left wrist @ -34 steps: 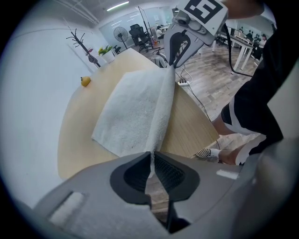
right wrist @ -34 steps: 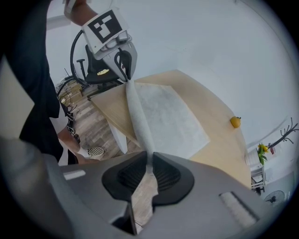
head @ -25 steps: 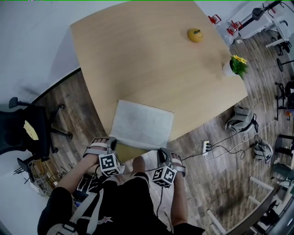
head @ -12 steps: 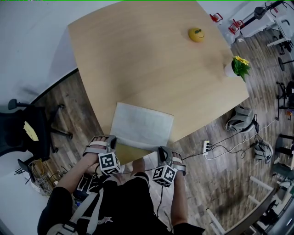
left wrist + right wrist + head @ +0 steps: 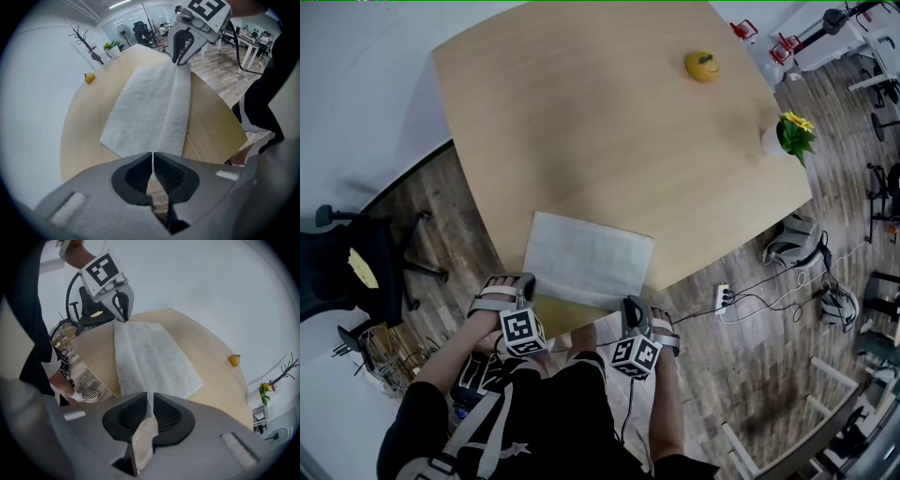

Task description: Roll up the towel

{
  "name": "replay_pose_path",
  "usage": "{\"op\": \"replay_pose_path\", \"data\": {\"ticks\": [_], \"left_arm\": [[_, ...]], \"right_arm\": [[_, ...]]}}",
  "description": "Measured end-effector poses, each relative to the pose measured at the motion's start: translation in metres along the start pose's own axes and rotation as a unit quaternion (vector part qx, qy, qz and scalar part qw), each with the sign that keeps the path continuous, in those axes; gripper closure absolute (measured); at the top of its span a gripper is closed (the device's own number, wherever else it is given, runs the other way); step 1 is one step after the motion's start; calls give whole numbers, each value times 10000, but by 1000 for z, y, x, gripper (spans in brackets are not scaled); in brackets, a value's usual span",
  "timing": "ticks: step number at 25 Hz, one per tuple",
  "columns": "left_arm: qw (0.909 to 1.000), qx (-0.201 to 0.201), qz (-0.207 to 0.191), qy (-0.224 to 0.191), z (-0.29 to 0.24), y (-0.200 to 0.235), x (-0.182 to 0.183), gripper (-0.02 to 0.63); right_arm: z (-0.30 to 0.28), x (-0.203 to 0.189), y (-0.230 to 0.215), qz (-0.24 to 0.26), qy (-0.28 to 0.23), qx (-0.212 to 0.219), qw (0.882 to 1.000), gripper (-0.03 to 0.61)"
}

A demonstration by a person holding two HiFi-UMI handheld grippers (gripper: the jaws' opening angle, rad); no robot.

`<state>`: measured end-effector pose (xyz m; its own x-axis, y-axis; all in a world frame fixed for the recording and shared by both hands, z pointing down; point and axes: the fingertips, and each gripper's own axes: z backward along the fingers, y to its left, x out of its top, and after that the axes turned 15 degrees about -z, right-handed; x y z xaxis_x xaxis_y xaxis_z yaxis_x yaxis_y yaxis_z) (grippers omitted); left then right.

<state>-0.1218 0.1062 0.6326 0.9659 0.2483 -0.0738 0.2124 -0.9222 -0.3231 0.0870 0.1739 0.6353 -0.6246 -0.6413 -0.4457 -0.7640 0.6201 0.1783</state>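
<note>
- The towel lies on the desk, reaching from both pairs of jaws away toward the far side, its near edge at the desk's near edge.
- Left gripper: its jaws have just been closing and now stand almost together. Only a thin pale sliver shows between the tips, seemingly the towel's near left corner (the right gripper view shows these tips sitting right on that corner).
- Right gripper: jaws narrowly apart, clamped on white cloth at the near right corner.
- Done so far, as I judge it: one narrow turn. A doubled strip runs along the near edge, from one pair of jaws to the other.
- Left to do: nearly everything. Beyond the strip the towel lies flat in a single layer.
- The strip must be turned over away from the jaws, again and again, to the far edge; both ends should advance together, or the roll will skew.
</note>
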Motion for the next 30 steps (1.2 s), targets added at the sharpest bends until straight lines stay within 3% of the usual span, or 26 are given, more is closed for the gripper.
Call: {"op": "replay_pose_path", "data": {"ticks": [7, 14, 20, 30], "left_arm": [[10000, 6, 55, 42, -8, -2, 2, 603], [9993, 327, 183, 27, 8, 8, -5, 601], [9986, 312, 348, -251, 27, 4, -1, 603], [9981, 333, 225, -466, 47, -28, 6, 603]], "right_arm": [[0, 2, -2, 36, -24, -44, 10000, 533], [15, 10, -5, 71, -151, -312, 9994, 532], [33, 11, 1, 55, -256, -429, 9987, 533], [56, 2, 33, 9, -247, -450, 9987, 532]]}}
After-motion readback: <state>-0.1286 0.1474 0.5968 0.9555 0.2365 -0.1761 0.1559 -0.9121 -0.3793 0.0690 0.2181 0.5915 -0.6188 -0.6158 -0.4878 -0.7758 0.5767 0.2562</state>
